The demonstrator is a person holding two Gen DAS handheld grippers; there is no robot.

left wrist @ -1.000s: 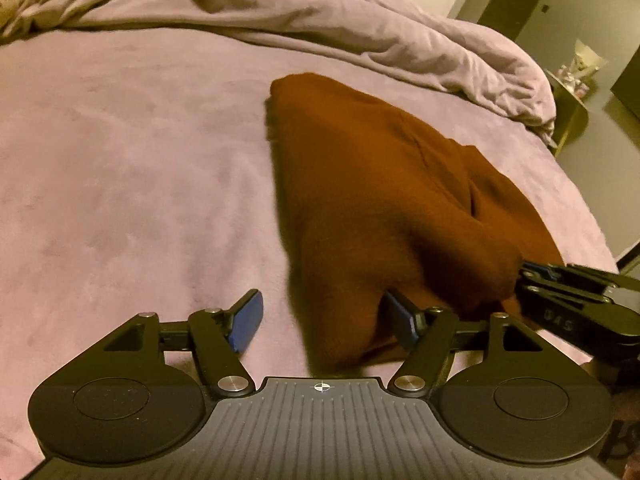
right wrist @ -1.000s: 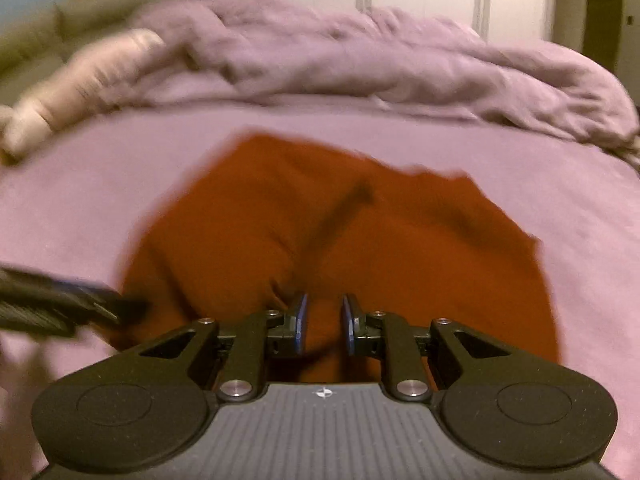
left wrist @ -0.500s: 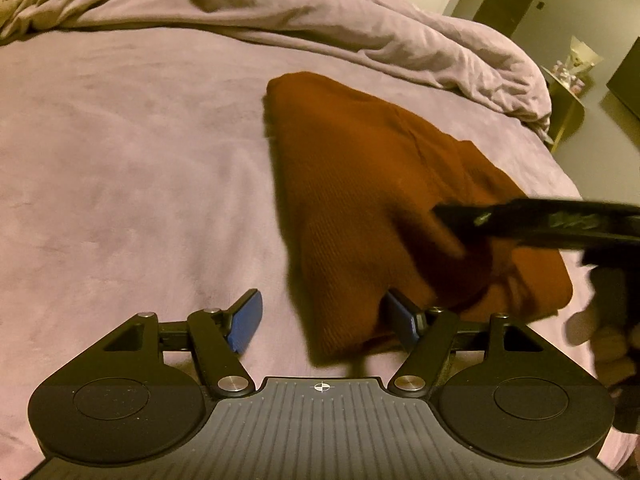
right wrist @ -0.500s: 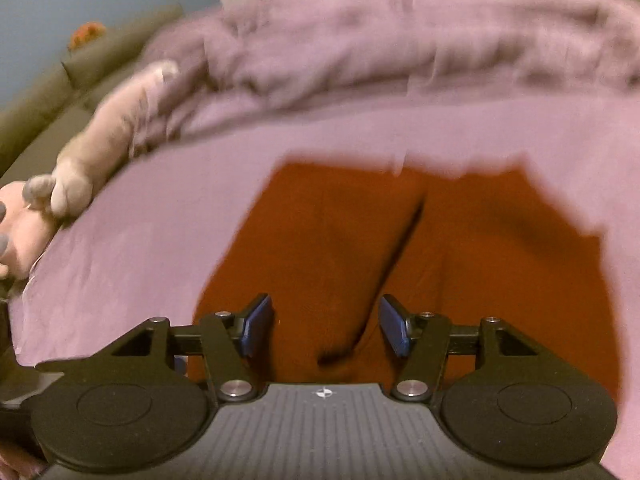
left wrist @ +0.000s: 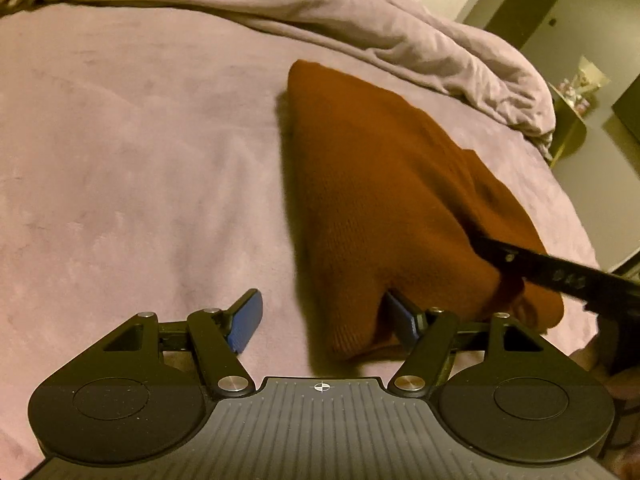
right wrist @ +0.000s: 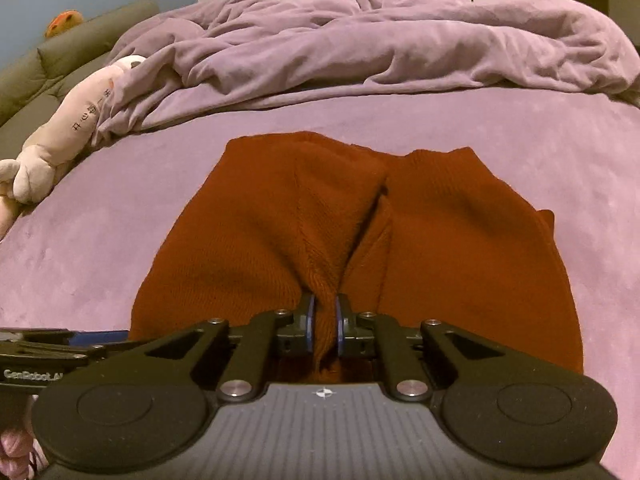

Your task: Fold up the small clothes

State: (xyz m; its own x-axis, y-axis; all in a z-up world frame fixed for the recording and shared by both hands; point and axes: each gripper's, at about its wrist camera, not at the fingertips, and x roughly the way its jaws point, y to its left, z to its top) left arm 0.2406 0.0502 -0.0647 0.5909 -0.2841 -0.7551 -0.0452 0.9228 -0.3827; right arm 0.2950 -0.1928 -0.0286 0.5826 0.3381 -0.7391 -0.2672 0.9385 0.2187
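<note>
Sweater point(right wrist: 248, 240); "GenRobot.AI" on left tool point(right wrist: 100, 336)

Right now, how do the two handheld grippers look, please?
Both are alike: the left gripper and right gripper have black linkage fingers with silver screws, blue pads, round black discs and a grey ribbed body. White lettering marks the left one's side.

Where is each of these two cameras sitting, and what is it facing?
Left wrist: on the left gripper, jaws open, facing down the bed along the brown knit garment; the right gripper's arm crosses at right.
Right wrist: on the right gripper, jaws just closed, pinching the garment's near edge.
Shared: garment, bed, rumpled duvet.
</note>
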